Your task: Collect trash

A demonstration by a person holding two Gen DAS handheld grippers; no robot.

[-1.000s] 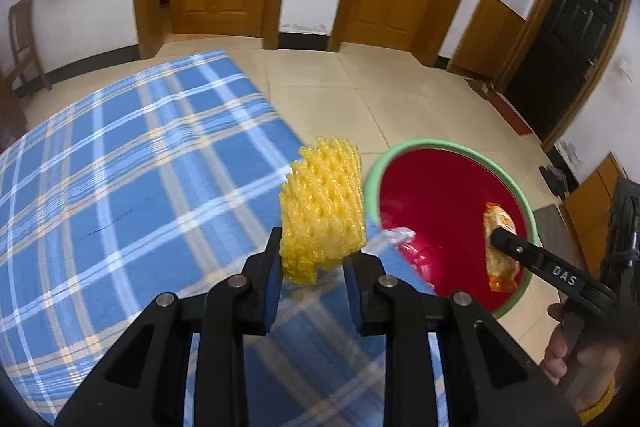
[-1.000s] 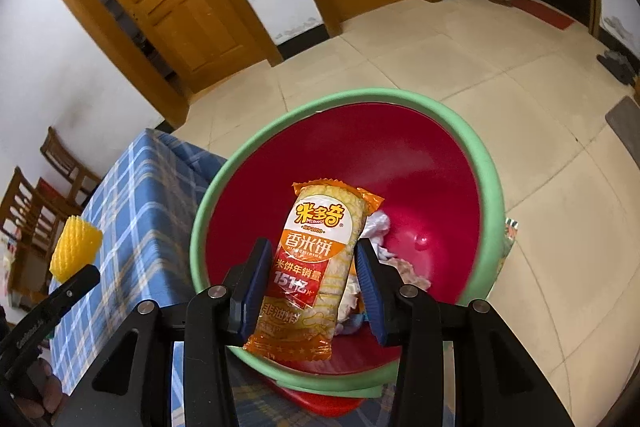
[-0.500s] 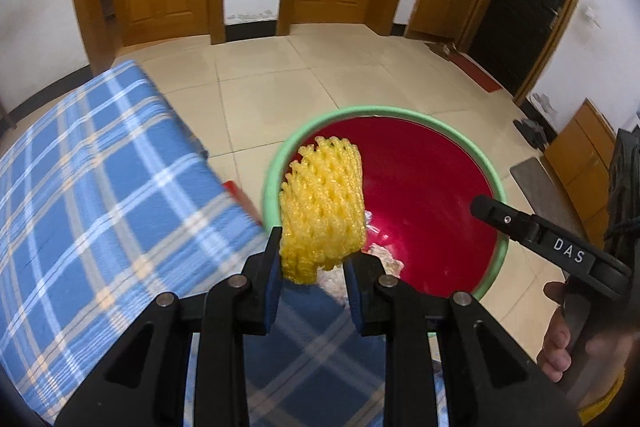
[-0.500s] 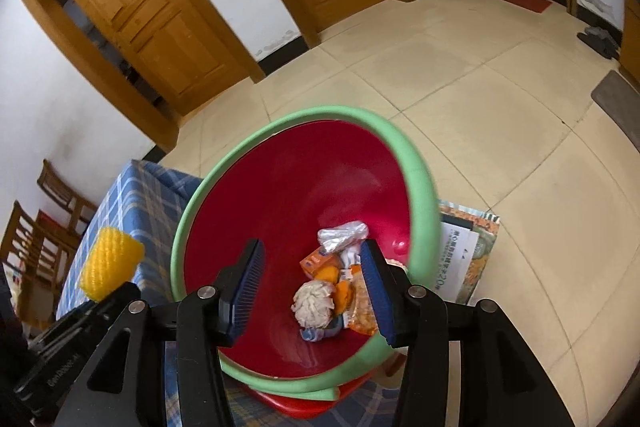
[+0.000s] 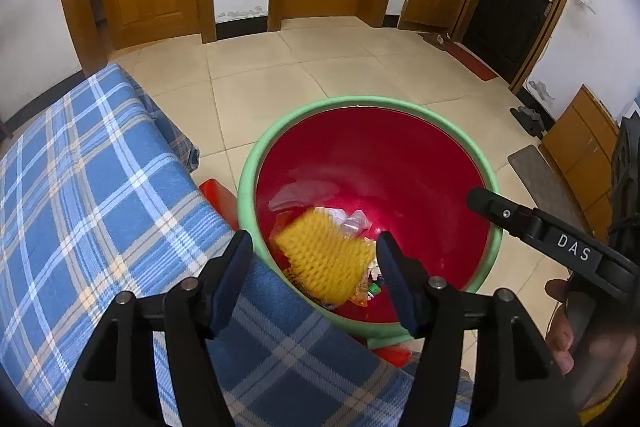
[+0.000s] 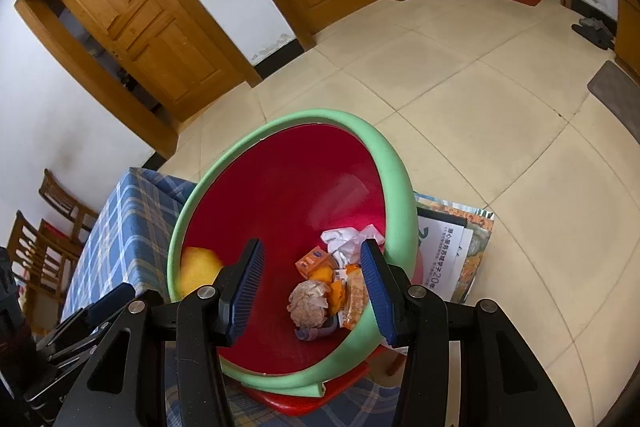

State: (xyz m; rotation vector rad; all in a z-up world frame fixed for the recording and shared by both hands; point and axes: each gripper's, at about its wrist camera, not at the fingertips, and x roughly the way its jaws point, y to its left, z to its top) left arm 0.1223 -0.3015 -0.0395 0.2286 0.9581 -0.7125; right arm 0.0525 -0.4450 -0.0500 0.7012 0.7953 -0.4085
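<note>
The left gripper [image 5: 316,263] is executing the release step: its jaws are opening, and the yellow foam fruit net [image 5: 324,259], blurred and clear of both pads, is dropping into the red basin [image 5: 400,163] with the green rim. The right gripper [image 6: 312,287] is hanging spread and empty over the same basin, above the snack wrappers [image 6: 352,291] and crumpled tissue [image 6: 310,305] lying at the bottom. The next move probably calls for both grippers returning to the blue plaid tablecloth [image 5: 80,187] to locate further trash.
</note>
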